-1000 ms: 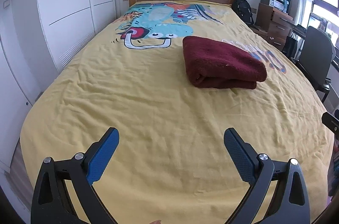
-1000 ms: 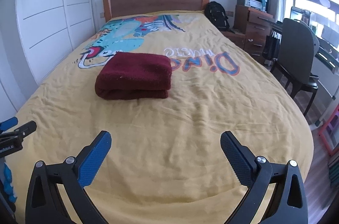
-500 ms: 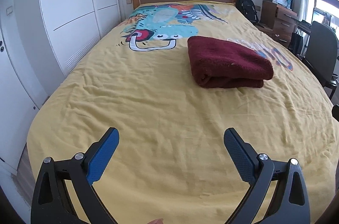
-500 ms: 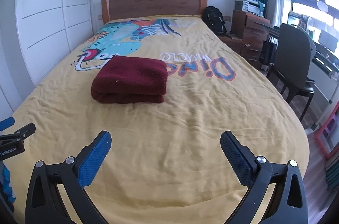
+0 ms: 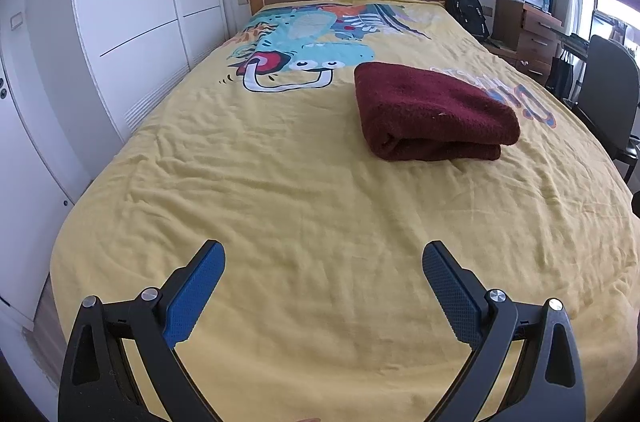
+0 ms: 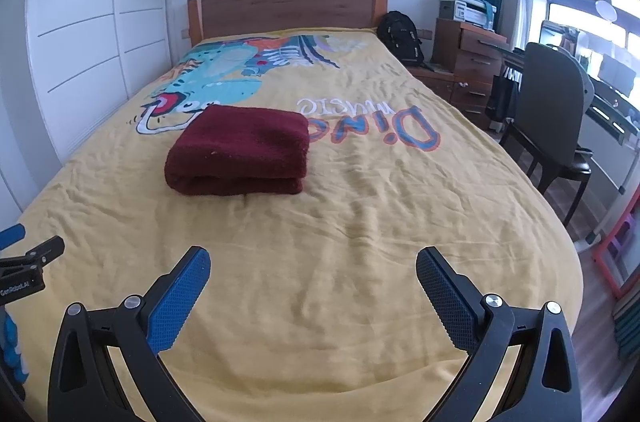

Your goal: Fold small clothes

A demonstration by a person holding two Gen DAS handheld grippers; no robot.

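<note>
Both grippers, left [image 5: 323, 256] and right [image 6: 313, 262], spread wide, empty, textured blue pads. Fuzzy maroon cloth [image 6: 240, 150] folded into a thick rectangle, mid-bed on wrinkled yellow bedspread [image 6: 360, 222].

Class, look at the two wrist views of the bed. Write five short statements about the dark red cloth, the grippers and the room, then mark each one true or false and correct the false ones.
1. The dark red cloth lies folded on the yellow bedspread. True.
2. The right gripper is shut on the cloth. False: it is open, short of the cloth, with nothing between its fingers.
3. The left gripper is open and empty. True.
4. The cloth hangs over the chair. False: it is on the bed; the chair stands beside the bed.
5. A black backpack sits beside the headboard. True.
</note>
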